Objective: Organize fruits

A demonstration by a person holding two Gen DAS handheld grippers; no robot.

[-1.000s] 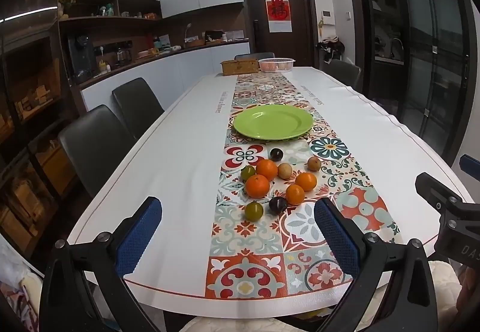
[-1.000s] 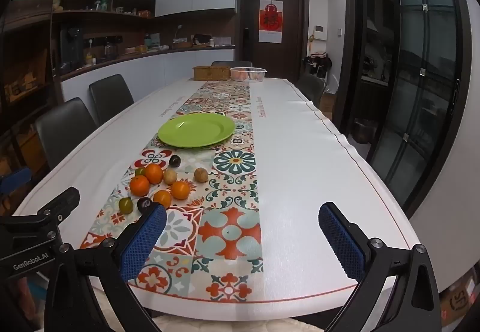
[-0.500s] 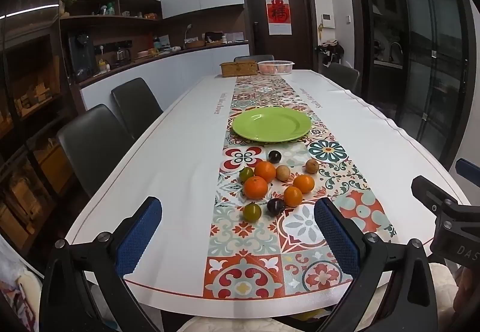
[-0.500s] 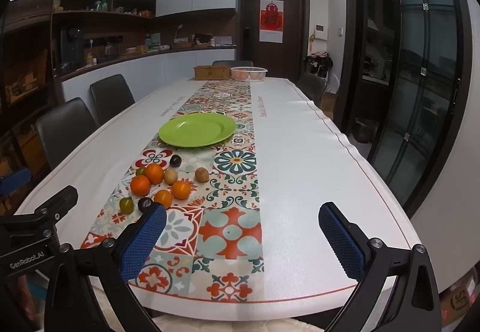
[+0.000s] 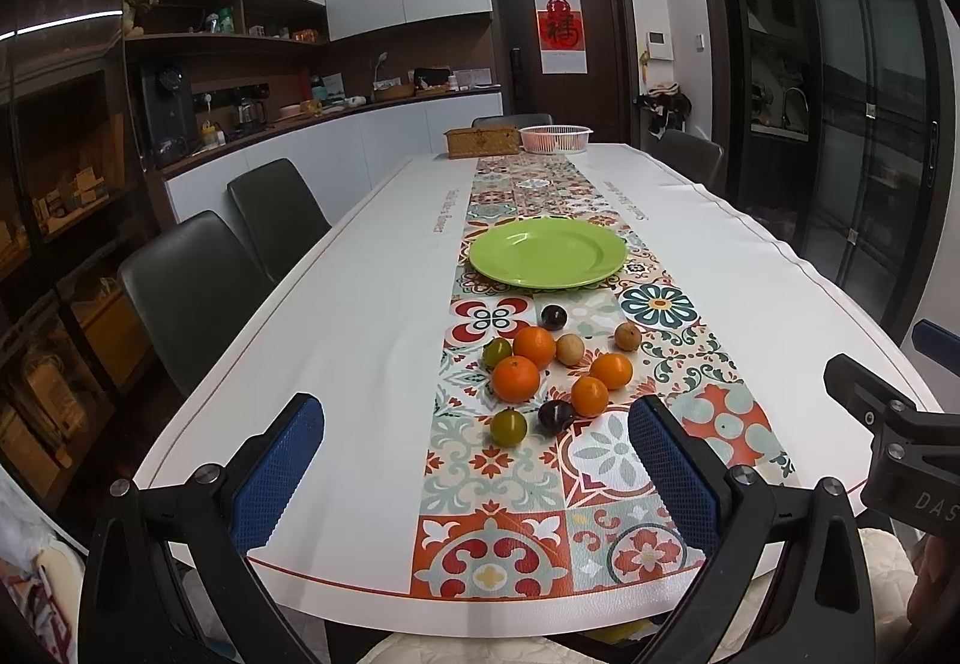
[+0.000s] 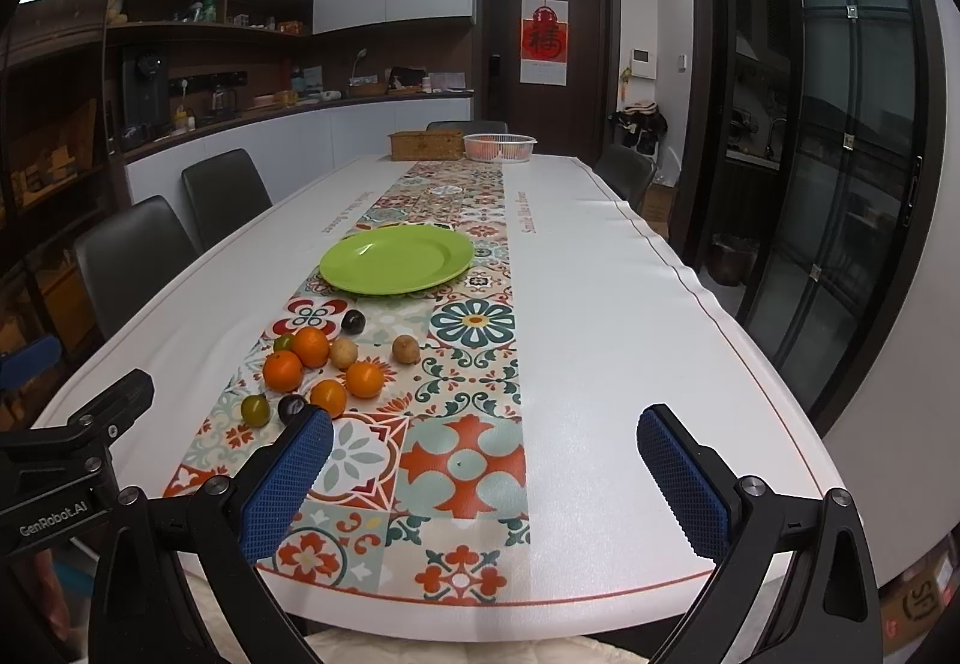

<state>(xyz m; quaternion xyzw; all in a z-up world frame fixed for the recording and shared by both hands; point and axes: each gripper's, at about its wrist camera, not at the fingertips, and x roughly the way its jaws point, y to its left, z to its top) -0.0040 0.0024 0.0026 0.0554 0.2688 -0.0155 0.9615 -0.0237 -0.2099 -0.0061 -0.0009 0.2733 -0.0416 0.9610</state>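
Note:
A bare green plate (image 5: 547, 251) (image 6: 396, 259) lies on the patterned runner mid-table. Nearer me sits a loose cluster of fruit: several oranges (image 5: 516, 378) (image 6: 364, 379), two dark plums (image 5: 555, 415) (image 6: 353, 321), two green fruits (image 5: 509, 426) (image 6: 255, 409) and two tan round fruits (image 5: 627, 335) (image 6: 406, 349). My left gripper (image 5: 474, 475) hangs open over the near table edge, short of the fruit, holding nothing. My right gripper (image 6: 486, 475) is open too, to the right of the cluster, its left pad (image 6: 288, 475) close below the nearest plum.
A long white table (image 5: 360, 316) carries the tiled runner (image 6: 462, 460). At its far end stand a wicker box (image 5: 482, 141) and a white basket (image 5: 555, 137). Dark chairs (image 5: 192, 292) line the left side. Glass doors stand at the right.
Both grippers have eased slightly forward towards the fruit; the cluster and plate sit a little lower and closer in both views. Nothing was grasped.

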